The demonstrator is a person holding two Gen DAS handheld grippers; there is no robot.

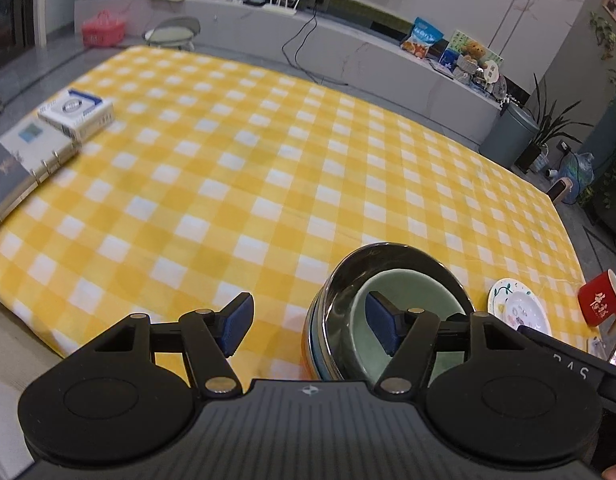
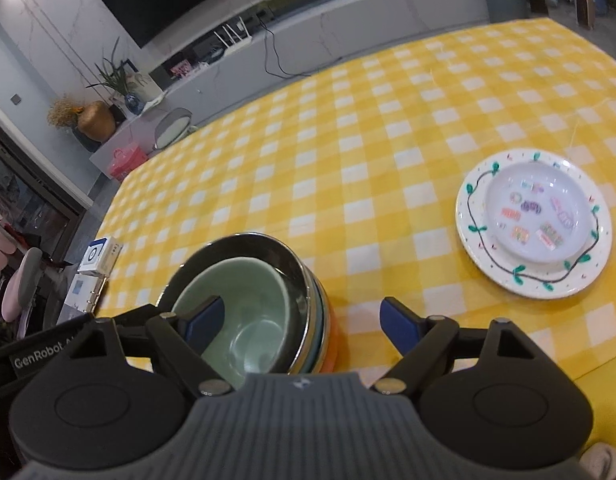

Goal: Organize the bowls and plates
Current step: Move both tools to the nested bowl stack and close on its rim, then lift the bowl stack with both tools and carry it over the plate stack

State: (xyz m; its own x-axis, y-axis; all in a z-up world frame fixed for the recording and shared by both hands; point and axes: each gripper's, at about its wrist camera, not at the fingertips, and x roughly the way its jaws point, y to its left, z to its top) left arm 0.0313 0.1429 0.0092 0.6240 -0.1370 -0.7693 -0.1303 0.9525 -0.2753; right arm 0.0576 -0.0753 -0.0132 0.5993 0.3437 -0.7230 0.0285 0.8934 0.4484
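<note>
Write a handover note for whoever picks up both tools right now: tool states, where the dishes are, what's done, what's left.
Left tool: open, holding nothing, its right finger over the bowl stack.
Right tool: open, holding nothing, its left finger over the same stack.
Bowl stack at the near table edge: green bowl nested in the steel bowl, coloured bowls beneath.
Small plate sits on the vine-rimmed plate, to the right.
Red mug stands loose.
Done: bowls nested, plates stacked.
Left: little, apparently; perhaps grouping the stacks.

left wrist: close, slanting down | right wrist: same | shared: bowl stack [image 1: 391,312], checked table [image 1: 268,140]
</note>
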